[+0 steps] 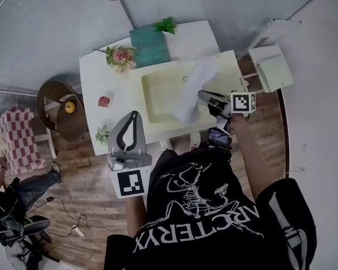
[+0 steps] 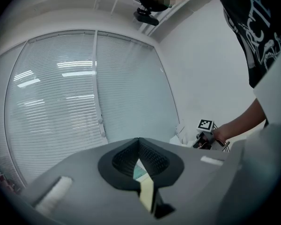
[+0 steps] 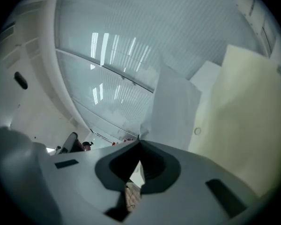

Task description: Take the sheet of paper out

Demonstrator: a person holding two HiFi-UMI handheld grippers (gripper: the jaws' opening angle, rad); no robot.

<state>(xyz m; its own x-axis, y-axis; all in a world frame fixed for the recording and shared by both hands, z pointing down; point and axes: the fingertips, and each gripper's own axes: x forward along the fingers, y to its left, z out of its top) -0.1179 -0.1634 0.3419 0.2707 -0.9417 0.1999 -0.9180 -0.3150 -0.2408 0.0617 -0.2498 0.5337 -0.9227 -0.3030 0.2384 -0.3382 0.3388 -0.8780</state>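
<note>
One grip suffices: right gripper (image 1: pixel 201 95) clamps the sheet of paper (image 1: pixel 200 76) above the folder (image 1: pixel 158 91); left gripper (image 1: pixel 135 115), closed and empty, stands aside

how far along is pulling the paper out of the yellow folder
Grabbing looks done: the right gripper is shut on the sheet of paper, which is lifted and curling above the yellow folder. Remaining: getting it fully clear and setting it down. The left gripper is shut, empty, off to the side.

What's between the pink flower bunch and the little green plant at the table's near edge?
In the head view, a small pinkish-red object lies on the white table between the flower bunch and the plant.
</note>
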